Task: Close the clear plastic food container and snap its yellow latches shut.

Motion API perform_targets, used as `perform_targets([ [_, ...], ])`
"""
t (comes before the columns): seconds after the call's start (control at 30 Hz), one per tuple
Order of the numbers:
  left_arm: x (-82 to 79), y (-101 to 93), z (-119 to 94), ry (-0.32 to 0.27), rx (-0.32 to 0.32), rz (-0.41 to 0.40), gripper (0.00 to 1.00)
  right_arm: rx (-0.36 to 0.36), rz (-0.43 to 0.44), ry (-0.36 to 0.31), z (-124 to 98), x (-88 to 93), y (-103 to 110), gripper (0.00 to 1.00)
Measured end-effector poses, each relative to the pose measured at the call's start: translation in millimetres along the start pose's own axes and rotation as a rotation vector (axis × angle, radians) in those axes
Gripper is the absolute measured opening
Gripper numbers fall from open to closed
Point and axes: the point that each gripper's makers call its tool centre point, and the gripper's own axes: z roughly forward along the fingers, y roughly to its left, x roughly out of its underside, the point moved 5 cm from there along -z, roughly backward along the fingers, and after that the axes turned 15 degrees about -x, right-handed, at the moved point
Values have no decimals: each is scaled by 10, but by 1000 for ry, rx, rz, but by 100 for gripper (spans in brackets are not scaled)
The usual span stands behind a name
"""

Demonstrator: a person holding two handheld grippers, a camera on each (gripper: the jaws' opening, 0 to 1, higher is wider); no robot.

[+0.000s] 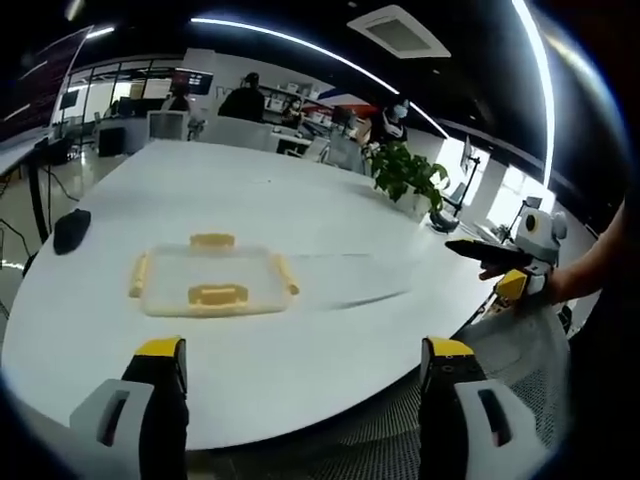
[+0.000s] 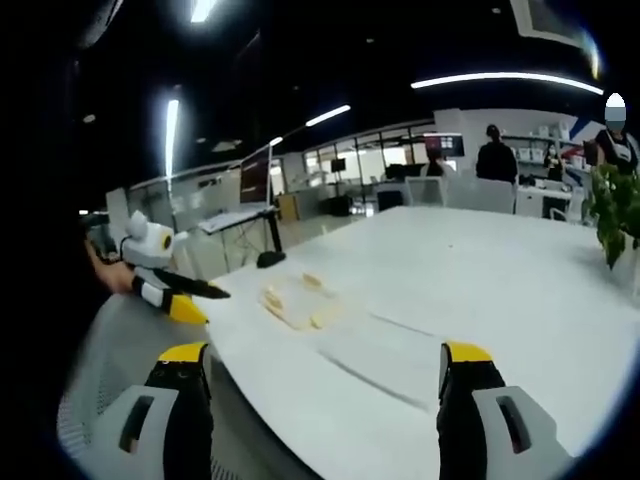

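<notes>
container (image 1: 213, 281): on tabletop (image 1: 330, 215), latches reachable
left tongs (image 1: 305, 350): apart, empty
right tongs (image 2: 325, 355): apart, ready

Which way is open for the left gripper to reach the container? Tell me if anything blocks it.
Probably straight ahead. The left gripper is open, facing the clear container on the white table, with bare tabletop between. The black object lies off to one side.
</notes>
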Motion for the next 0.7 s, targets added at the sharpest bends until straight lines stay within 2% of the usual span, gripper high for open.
perform_targets([
  [0.13,26,-15,-2,45,5,3,98,14,-23,-21,-21,-56,-27,94],
  [0.27,-20,-56,-9,34,34,15,99,12,-36,-13,-32,-62,-37,95],
  [0.37,-53,-100,-34,25,73,20,99,29,-11,-27,-43,-83,-87,94],
  [0.5,-50,-106,-28,53,87,23,97,41,14,-48,-87,-95,-139,92],
  [0.7,-93,-98,-12,48,94,29,96,41,13,-33,-79,-90,-140,91],
])
